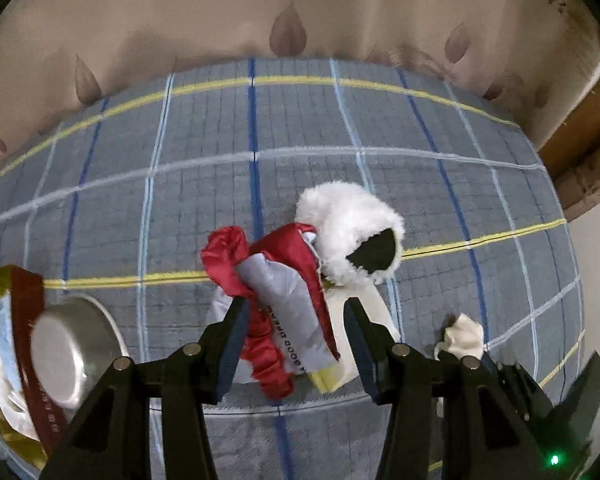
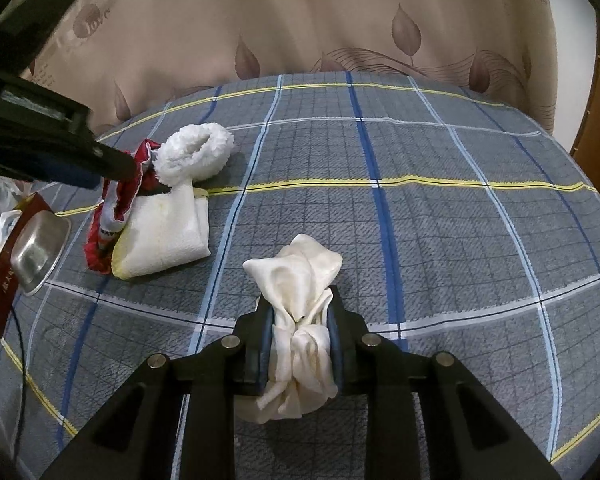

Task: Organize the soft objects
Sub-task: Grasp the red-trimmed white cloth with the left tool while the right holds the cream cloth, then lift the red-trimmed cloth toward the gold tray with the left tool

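On the plaid bed cover [image 1: 180, 208] lies a small pile: a red satin piece with a grey printed panel [image 1: 276, 280], a white fluffy piece with a black patch [image 1: 348, 220] and a folded white towel [image 2: 164, 232]. My left gripper [image 1: 296, 308] hangs over the pile, open, with the red satin between its fingers and the right pad clear of it. In the right wrist view the same gripper's finger [image 2: 112, 164] reaches in beside the red satin [image 2: 116, 196]. My right gripper [image 2: 300, 300] is shut on a crumpled cream cloth [image 2: 296, 272], to the right of the pile.
A steel bowl [image 1: 72, 352] sits upturned on a dark red and gold package [image 1: 24, 308] at the bed's left edge. A beige leaf-print cloth [image 1: 260, 12] hangs behind the bed. Brown woodwork [image 1: 580, 140] stands at the right.
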Demonstrator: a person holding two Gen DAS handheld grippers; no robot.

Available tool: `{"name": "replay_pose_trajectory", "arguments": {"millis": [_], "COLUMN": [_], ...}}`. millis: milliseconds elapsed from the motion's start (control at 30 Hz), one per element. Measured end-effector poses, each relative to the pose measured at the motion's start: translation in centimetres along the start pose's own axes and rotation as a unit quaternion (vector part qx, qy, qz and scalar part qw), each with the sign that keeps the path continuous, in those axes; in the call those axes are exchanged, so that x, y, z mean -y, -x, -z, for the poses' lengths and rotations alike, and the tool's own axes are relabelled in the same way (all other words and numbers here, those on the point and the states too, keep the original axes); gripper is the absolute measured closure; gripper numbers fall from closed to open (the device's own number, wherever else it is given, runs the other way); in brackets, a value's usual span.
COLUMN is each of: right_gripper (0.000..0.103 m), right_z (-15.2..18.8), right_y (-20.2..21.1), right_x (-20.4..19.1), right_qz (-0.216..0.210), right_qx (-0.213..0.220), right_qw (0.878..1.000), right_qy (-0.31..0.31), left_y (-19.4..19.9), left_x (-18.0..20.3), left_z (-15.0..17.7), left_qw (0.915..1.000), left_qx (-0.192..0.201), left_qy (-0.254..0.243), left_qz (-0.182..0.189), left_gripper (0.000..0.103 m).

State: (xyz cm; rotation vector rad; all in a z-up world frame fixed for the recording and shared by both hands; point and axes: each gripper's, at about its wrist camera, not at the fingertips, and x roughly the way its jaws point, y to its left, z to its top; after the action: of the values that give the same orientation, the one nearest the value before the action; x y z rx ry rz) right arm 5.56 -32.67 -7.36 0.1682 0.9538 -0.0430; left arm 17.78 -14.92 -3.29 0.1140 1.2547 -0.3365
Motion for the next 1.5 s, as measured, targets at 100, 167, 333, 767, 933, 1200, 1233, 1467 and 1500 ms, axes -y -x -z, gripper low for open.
{"name": "replay_pose_trajectory", "arguments": {"millis": [100,167,333,767,933,1200,1233,1467,1500], "right_gripper": [0.078,0.078,0.077,0.077,0.077,0.077,0.077,0.077,0.077], "right_z": [0.0,0.0,0.0,0.0,-0.1,-0.1,-0.1,-0.1,-0.1], "right_y": [0.0,0.0,-0.1,-0.1,-0.1,-0.1,-0.1,-0.1,-0.1], "right_x": [-0.1,-0.1,-0.1,-0.2,-0.2,-0.2,-0.2,-0.2,-0.1], "right_qz": [-0.001,-0.001,-0.002,0.002,0.001,0.004,0.004,0.004,0.004], "right_qx": [0.0,0.0,-0.001,-0.001,-0.001,-0.001,-0.001,-0.001,-0.001], "right_qw": [1.0,1.0,1.0,1.0,1.0,1.0,1.0,1.0,1.0], "right_qy": [0.002,0.002,0.002,0.005,0.006,0.009,0.009,0.009,0.009], "left_y": [-1.3,-2.0,-2.2,1.1,2.9,6.7,7.1,10.9,11.4], "left_x": [-0.5,-1.0,-1.7,-3.0,-3.2,-3.9,-3.8,-4.8,-5.1], "left_z": [-0.2,-0.3,-0.2,0.8,1.4,3.2,3.4,5.7,6.0], "left_qw": [0.9998,0.9997,0.9994,0.9985,0.9981,0.9978,0.9978,0.9975,0.9975], "left_qx": [-0.003,-0.009,0.001,0.013,0.018,0.029,0.031,0.041,0.044], "left_qy": [0.01,0.015,0.032,0.029,0.026,0.016,0.013,0.001,0.0], "left_qz": [-0.018,-0.017,0.014,0.045,0.054,0.057,0.058,0.057,0.055], "left_gripper": [0.053,0.053,0.07,0.092,0.092,0.092,0.092,0.092,0.092]}}
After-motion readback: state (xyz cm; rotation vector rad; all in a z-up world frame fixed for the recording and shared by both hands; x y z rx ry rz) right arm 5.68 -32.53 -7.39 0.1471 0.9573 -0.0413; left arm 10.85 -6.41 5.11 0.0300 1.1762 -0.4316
